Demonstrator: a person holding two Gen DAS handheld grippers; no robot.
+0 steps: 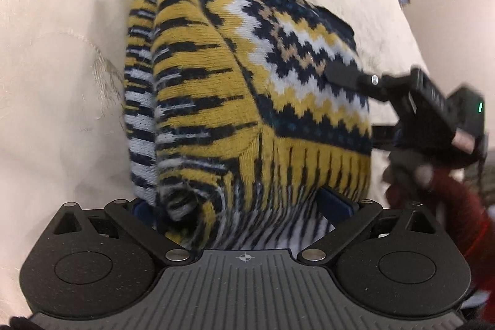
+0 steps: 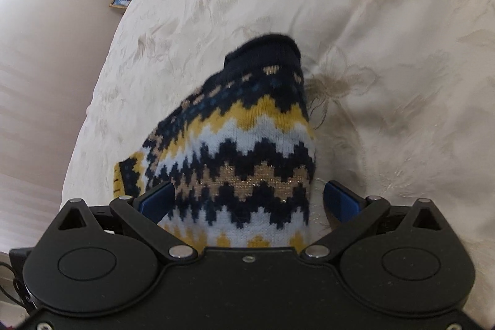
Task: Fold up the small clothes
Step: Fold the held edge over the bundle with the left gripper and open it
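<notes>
Left gripper (image 1: 244, 203): jaws are spread near their widest, with the knitted hem lying between them; only the blue pad at 3 o'clock is seen, and it stands just clear of the knit, so nothing is judged to be clamped.
Reason for the wide stance: a release over the finished fold is the likeliest reading, though the blur at the hem leaves contact on the 9 o'clock side unsettled.
Right gripper (image 2: 249, 200): jaws are also held wide; the pad at 9 o'clock lies against or just beside the knit, while a strip of bedding is seen between the garment edge and the pad at 3 o'clock, so no grip is judged here either.
Sweater (image 1: 247, 88): it is lain on the bedspread, doubled over, the mustard-and-navy striped inside turned up along the 9 o'clock half and the zigzag face left showing toward 3 o'clock.
Reason for the doubling: one side is judged to have been brought across the body to narrow the piece.
Collar (image 2: 266, 51): the dark ribbed neck is seen at 12 o'clock, farthest from the right wrist camera.
Bedspread (image 2: 386, 20): cream embroidered cloth is used as the flat folding surface.
Sleeve (image 1: 442, 206): a red cuff is seen at 4 o'clock behind the right tool.
</notes>
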